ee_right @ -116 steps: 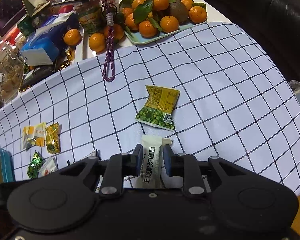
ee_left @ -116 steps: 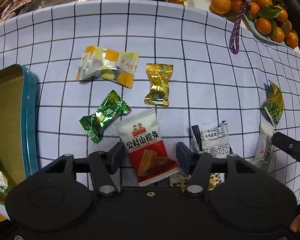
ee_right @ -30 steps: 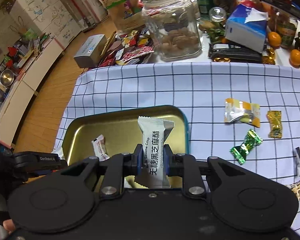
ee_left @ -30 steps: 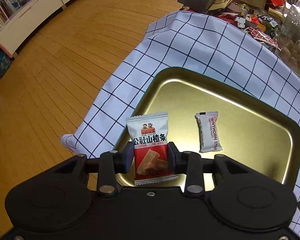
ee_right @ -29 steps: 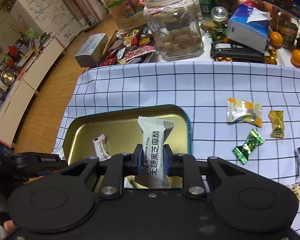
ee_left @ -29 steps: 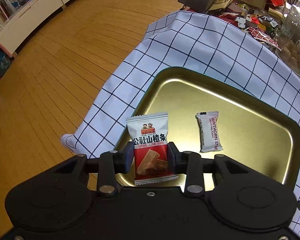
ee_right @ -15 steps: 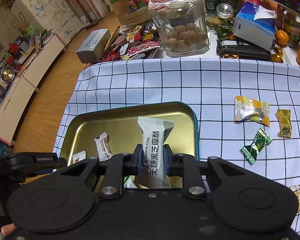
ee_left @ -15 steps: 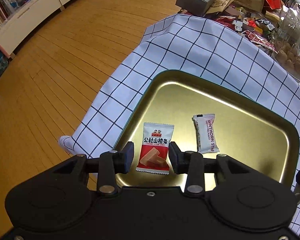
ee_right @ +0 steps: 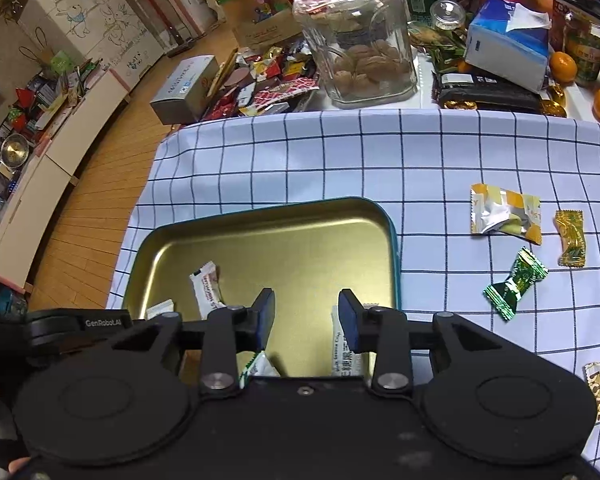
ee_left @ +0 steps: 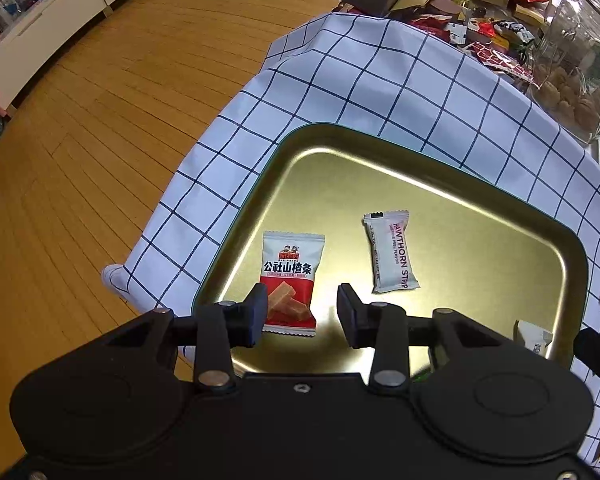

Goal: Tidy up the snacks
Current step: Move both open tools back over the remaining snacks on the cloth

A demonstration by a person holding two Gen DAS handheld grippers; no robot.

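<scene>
A gold tray with a teal rim [ee_left: 452, 184] [ee_right: 300, 248] sits on the checked cloth. My left gripper [ee_left: 302, 312] is open above the tray's near end; the red hawthorn snack pack [ee_left: 290, 280] lies flat in the tray just beyond its fingers. A white hawthorn strip pack [ee_left: 390, 256] [ee_right: 207, 288] lies beside it. My right gripper [ee_right: 306, 318] is open over the tray; the white sesame crisp pack [ee_right: 343, 354] lies in the tray under its right finger. Another white-green pack [ee_right: 260, 368] lies near the left finger.
Loose on the cloth at the right: a yellow-silver pack [ee_right: 504, 214], a gold candy [ee_right: 570, 238], a green candy [ee_right: 516, 284]. A glass jar [ee_right: 356, 36], boxes and oranges crowd the table's far side. The table edge and wood floor [ee_left: 100, 120] lie left of the tray.
Both grippers opened. The red pack dropped from the left gripper into the tray half a second ago; the white sesame pack has just fallen from the right gripper into the tray.
</scene>
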